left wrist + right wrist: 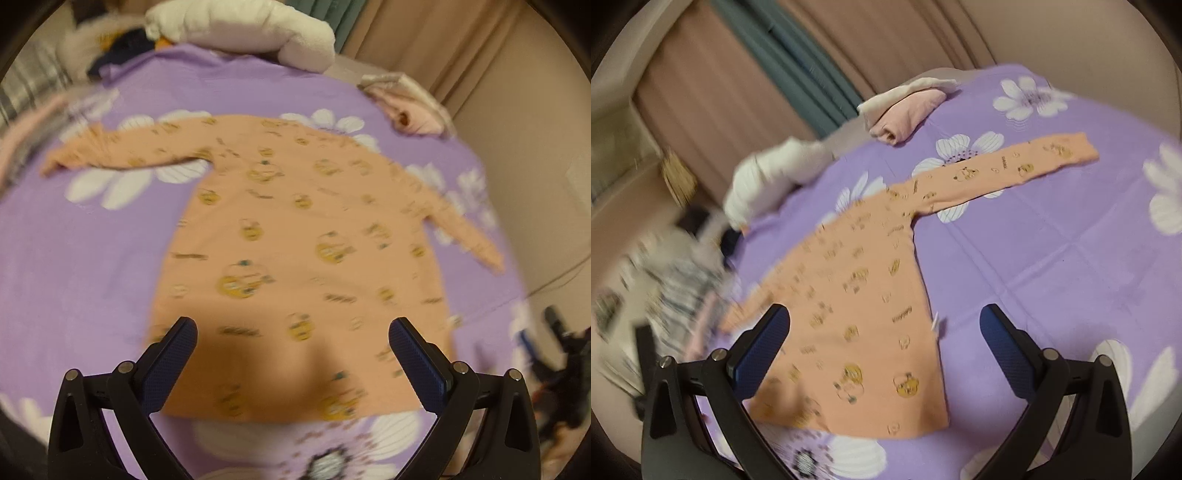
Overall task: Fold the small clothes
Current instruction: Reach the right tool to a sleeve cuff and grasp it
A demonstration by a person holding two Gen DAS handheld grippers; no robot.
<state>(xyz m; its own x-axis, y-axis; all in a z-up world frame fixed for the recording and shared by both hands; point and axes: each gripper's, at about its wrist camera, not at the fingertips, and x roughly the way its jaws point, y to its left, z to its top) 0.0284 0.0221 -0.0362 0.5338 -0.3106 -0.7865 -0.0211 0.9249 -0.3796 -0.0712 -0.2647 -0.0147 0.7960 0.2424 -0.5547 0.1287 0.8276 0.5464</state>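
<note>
On the purple flowered bedsheet (92, 266), peach long-sleeved printed shirt (295, 240) lies spread flat for folding; left tongs (292, 332) and right tongs (884, 321) both apart, empty.

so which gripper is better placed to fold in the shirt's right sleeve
Right, probably. The right gripper hangs open by the orange shirt edge, sleeve ahead. The left gripper sits centred over the hem.

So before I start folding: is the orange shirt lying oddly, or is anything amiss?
Nothing stands out. The orange shirt lies flat on the purple sheet with both sleeves spread out. A small white tag sticks out at its side seam. Both grippers hover with jaws open, holding nothing.
</note>
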